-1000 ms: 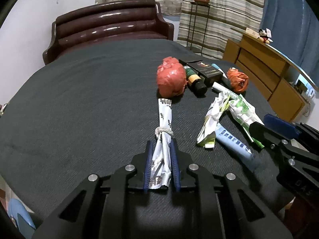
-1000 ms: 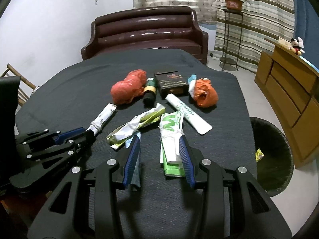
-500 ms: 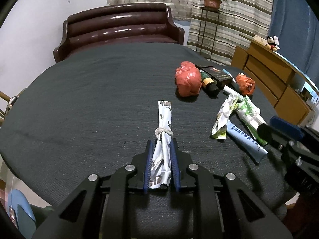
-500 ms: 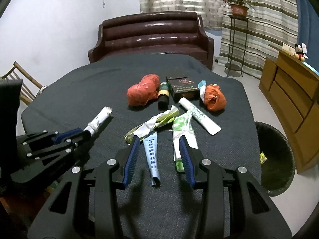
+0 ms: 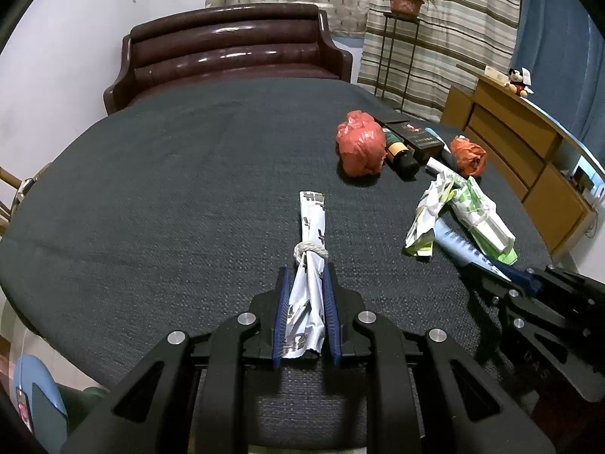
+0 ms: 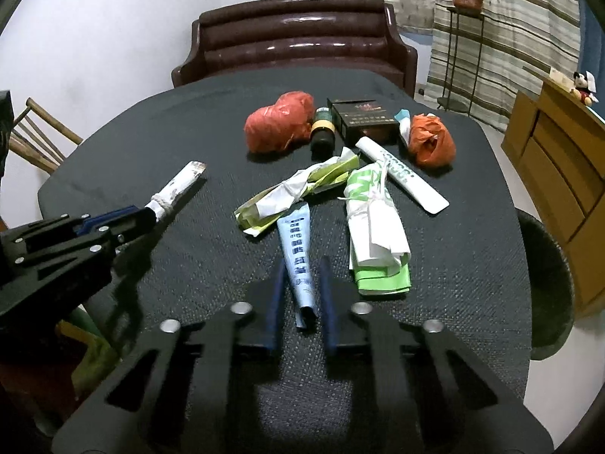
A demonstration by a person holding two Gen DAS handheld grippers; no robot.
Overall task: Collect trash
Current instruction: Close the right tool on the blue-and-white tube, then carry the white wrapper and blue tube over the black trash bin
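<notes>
My left gripper [image 5: 306,272] is shut on a white paper roll [image 5: 312,219] tied with string, which lies along the dark table [image 5: 170,189]. In the right wrist view the left gripper [image 6: 147,217] and that roll [image 6: 177,185] sit at the left. My right gripper [image 6: 300,265] has its jaws closing on the near end of a light blue tube [image 6: 297,238] that lies between the blurred blue pads. In the left wrist view the right gripper [image 5: 503,276] sits at the tube's [image 5: 457,242] end.
More trash lies beyond: a green-white wrapper bundle [image 6: 374,234], a crumpled wrapper [image 6: 298,189], a white tube [image 6: 404,178], a red bag [image 6: 278,121], an orange bag [image 6: 431,140], a dark bottle [image 6: 323,128], a black box [image 6: 361,117]. A black bin [image 6: 544,287] stands right of the table.
My right gripper shifted left from over the green wrapper bundle to the light blue tube, dropped a little, and its jaws narrowed around the tube. The left gripper kept its hold on the roll.
</notes>
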